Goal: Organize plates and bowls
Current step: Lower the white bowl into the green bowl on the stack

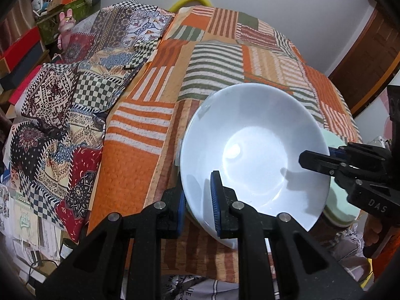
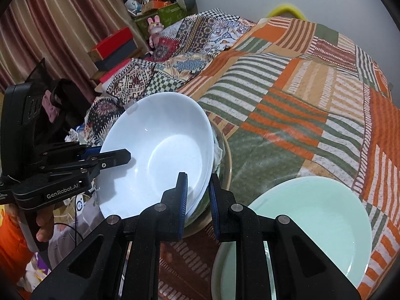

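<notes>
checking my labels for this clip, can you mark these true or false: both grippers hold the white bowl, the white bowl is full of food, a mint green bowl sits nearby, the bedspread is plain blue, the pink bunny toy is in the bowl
1. Both the left gripper and the right gripper clamp the white bowl's rim: true.
2. The white bowl is full of food: false, it is empty.
3. A mint green bowl sits on the bedspread: true.
4. The bedspread is plain blue: false, it is orange, green and white striped patchwork.
5. The pink bunny toy is in the bowl: false, it sits far back by the boxes.
</notes>
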The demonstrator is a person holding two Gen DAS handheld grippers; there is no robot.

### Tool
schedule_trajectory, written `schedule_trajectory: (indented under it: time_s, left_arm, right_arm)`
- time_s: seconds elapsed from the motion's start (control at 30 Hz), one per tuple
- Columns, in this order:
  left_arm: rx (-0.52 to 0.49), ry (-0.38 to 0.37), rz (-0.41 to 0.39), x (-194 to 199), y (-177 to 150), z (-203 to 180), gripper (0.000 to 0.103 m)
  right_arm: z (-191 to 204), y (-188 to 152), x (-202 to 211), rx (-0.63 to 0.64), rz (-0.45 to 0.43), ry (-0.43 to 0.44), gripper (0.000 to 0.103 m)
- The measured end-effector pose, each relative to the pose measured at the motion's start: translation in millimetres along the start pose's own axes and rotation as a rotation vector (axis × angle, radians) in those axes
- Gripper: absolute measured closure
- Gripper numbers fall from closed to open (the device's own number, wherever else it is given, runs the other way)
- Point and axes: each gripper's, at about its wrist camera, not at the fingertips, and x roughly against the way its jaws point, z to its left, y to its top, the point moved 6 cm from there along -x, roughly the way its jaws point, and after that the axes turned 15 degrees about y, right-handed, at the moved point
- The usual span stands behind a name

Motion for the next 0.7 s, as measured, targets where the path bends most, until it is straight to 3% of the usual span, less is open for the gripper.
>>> schedule_trajectory:
  time_s: [0.27,0.7]
  left_arm:
    - [0.009,0.007,0.049,-20.3,-10.2,6.0,0.085]
    - [0.017,0.014,0.045,-25.0,-8.3,9.2,0.085]
  right_arm:
    - [3.4,-2.1,-12.5,0.015,0.037,-0.004,0.087]
    - [8.0,1.9,-15.5,0.058,0.059,-0.028,0.085]
